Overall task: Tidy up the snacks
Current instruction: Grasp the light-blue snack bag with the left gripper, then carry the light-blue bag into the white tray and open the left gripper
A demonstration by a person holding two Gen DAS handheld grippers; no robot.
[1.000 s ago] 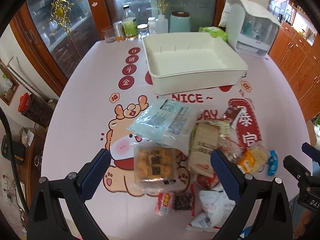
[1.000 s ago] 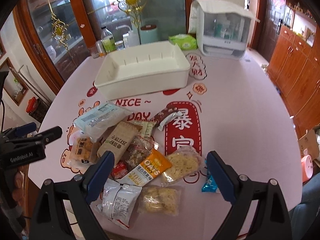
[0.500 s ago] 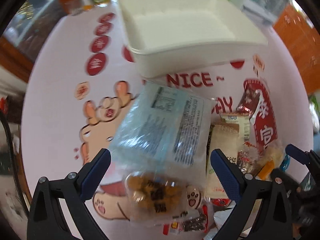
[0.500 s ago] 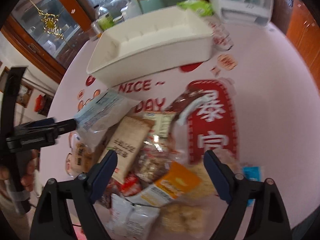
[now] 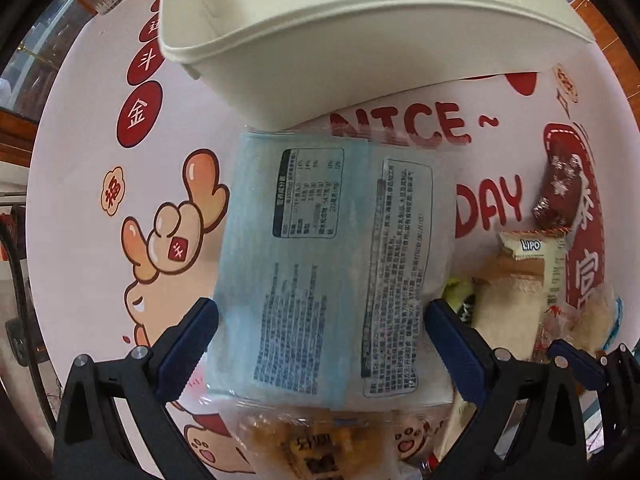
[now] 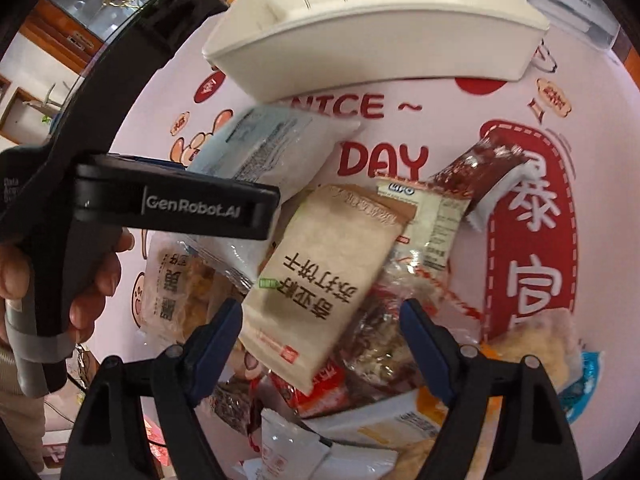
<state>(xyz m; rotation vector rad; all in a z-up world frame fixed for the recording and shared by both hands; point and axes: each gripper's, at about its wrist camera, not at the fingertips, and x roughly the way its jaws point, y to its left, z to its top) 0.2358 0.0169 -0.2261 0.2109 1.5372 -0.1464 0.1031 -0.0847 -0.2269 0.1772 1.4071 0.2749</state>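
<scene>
**A:** Grippers first, then. What are they doing?

**B:** Left gripper (image 5: 320, 308) points straight down with its jaws wide, one pad on either side of the pale blue packet (image 5: 320, 240). I see no squeeze on it. The right gripper (image 6: 320, 308) has just been narrowing its jaws, but they are still apart. The beige cracker packet (image 6: 320, 272) lies between them with neither pad pressing it.

**A:** How would that blue one handle?

**B:** Light and flat, I'd guess, with slick, soft film that buckles when pinched. I'd take it across the short width near the middle, so it doesn't droop or slide out. The beige one looks like crackers, so it's probably stiffer but brittle. A gentle grip on its long edges would be best.

**A:** And the count?

**B:** Two grippers. At six o'clock from the blue packet is one clear bag of golden pieces (image 5: 312, 440), partly under it. At three o'clock there's one cream LIPO packet (image 5: 536, 252), and at two o'clock one dark red wrapper (image 5: 560, 192). Around the beige packet I also make out one clear bag of brown bits (image 6: 380, 340), one white sachet (image 6: 288, 448), one orange-marked packet (image 6: 400, 424) and one small blue wrapper (image 6: 584, 380). That's at least nine packets, one of each kind. The heap overlaps, so the real number may be higher.

**A:** Where do they go?

**B:** There's one white tray (image 5: 360, 60) at twelve o'clock, just beyond the blue packet on the printed table (image 5: 80, 200). From what I can see, nothing is in it.
</scene>
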